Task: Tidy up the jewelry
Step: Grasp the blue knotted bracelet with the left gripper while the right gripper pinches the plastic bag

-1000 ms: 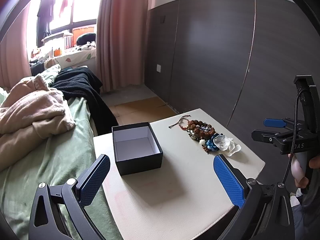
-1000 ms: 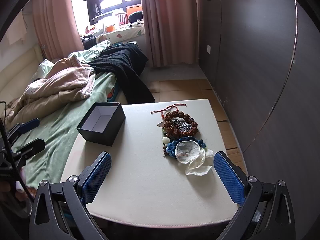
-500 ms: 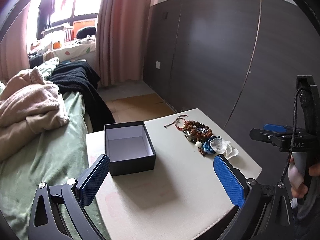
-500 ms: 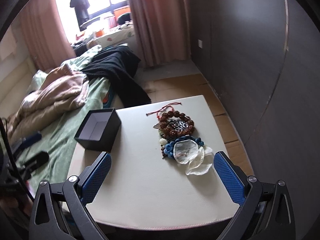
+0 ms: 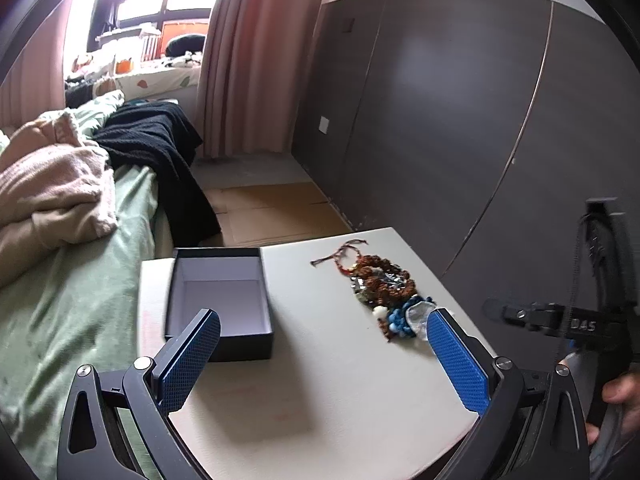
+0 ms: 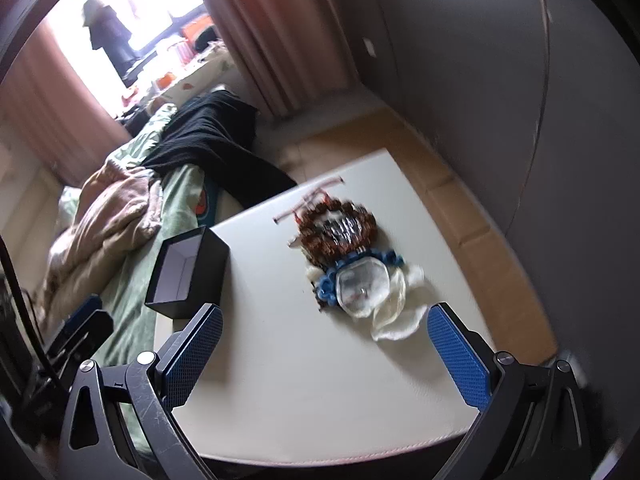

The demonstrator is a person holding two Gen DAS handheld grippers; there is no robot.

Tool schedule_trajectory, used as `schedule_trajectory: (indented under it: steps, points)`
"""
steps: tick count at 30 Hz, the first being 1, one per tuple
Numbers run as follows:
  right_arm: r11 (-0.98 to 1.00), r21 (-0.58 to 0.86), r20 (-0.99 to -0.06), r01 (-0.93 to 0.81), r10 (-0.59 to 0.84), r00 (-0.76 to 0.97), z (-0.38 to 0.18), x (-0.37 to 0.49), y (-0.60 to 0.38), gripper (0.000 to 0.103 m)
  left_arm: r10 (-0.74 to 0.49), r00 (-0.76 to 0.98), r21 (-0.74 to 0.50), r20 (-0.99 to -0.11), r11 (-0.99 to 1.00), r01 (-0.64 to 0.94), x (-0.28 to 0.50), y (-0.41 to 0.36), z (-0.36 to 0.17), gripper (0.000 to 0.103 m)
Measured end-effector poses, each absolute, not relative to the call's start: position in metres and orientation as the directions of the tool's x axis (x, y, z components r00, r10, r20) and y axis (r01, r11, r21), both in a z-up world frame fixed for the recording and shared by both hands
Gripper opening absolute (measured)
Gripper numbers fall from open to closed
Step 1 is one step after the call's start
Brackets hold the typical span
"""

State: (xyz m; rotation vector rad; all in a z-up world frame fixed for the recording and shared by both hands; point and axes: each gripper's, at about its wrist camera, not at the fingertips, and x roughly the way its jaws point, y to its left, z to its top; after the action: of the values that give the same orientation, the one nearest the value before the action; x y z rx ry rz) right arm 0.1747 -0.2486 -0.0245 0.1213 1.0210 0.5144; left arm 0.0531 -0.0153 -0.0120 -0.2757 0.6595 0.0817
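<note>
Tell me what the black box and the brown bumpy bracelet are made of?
The black box looks like stiff cardboard: thin straight walls, matte black outside, pale lining inside. The brown bracelet seems to be rough wooden or seed beads, knobbly and dull, on a reddish cord; the right view is blurred, so that is a guess.

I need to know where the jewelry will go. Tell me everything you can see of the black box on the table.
The black box is a small rectangular, lidless container, dark matte outside with a pale, whitish lining, and looks like cardboard. It is open and empty, sitting upright and flat on the cream table at the edge nearest the bed. Nothing touches it but the table; the jewelry pile lies apart from it, and neither gripper holds it.
</note>
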Motion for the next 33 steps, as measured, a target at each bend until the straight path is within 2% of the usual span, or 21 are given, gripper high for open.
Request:
schedule_trajectory:
  steps: [3, 5, 6, 9, 11, 14, 17, 20, 26, 29, 30, 33]
  points:
    - [0.870, 0.397, -0.790, -0.293, 0.487, 0.373, -0.037, 0.186, -0.258, 0.103, -0.021, 0.773, -0.235, -0.634, 0.958, -0.166, 0.065, -0.022, -0.019, 0.101]
    - [0.861, 0.449, -0.790, -0.238, 0.507, 0.345, -0.047, 0.195, -0.266, 0.098, -0.042, 0.761, -0.248, -0.648, 0.956, -0.159, 0.073, -0.026, -0.024, 0.093]
    - [0.860, 0.461, -0.793, -0.219, 0.510, 0.334, -0.051, 0.198, -0.267, 0.095, -0.049, 0.750, -0.256, -0.660, 0.953, -0.163, 0.078, -0.029, -0.027, 0.092]
    - [0.868, 0.467, -0.813, -0.172, 0.497, 0.303, -0.067, 0.208, -0.269, 0.083, -0.055, 0.700, -0.273, -0.712, 0.940, -0.203, 0.094, -0.035, -0.038, 0.079]
    - [0.867, 0.481, -0.822, -0.131, 0.498, 0.275, -0.078, 0.216, -0.271, 0.081, -0.072, 0.668, -0.291, -0.740, 0.930, -0.223, 0.102, -0.041, -0.045, 0.073]
    - [0.859, 0.508, -0.821, -0.064, 0.505, 0.266, -0.086, 0.226, -0.279, 0.073, -0.093, 0.644, -0.305, -0.759, 0.926, -0.225, 0.112, -0.048, -0.051, 0.070]
    - [0.865, 0.501, -0.833, -0.027, 0.490, 0.257, -0.094, 0.233, -0.282, 0.070, -0.106, 0.637, -0.309, -0.763, 0.927, -0.215, 0.120, -0.055, -0.054, 0.066]
    - [0.863, 0.504, -0.838, -0.016, 0.494, 0.233, -0.103, 0.242, -0.277, 0.067, -0.116, 0.623, -0.319, -0.773, 0.921, -0.224, 0.130, -0.057, -0.058, 0.058]
    - [0.881, 0.473, -0.867, -0.011, 0.468, 0.171, -0.125, 0.261, -0.259, 0.053, -0.114, 0.611, -0.326, -0.783, 0.912, -0.248, 0.149, -0.053, -0.067, 0.050]
    - [0.883, 0.469, -0.871, -0.029, 0.467, 0.150, -0.131, 0.266, -0.248, 0.022, -0.115, 0.606, -0.330, -0.787, 0.908, -0.256, 0.157, -0.050, -0.072, 0.047]
    - [0.888, 0.458, -0.878, -0.033, 0.458, 0.143, -0.133, 0.267, -0.246, 0.003, -0.116, 0.604, -0.331, -0.788, 0.908, -0.258, 0.159, -0.049, -0.073, 0.045]
    - [0.876, 0.482, -0.866, -0.017, 0.479, 0.146, -0.130, 0.270, -0.249, 0.003, -0.133, 0.600, -0.347, -0.789, 0.902, -0.257, 0.167, -0.046, -0.078, 0.043]
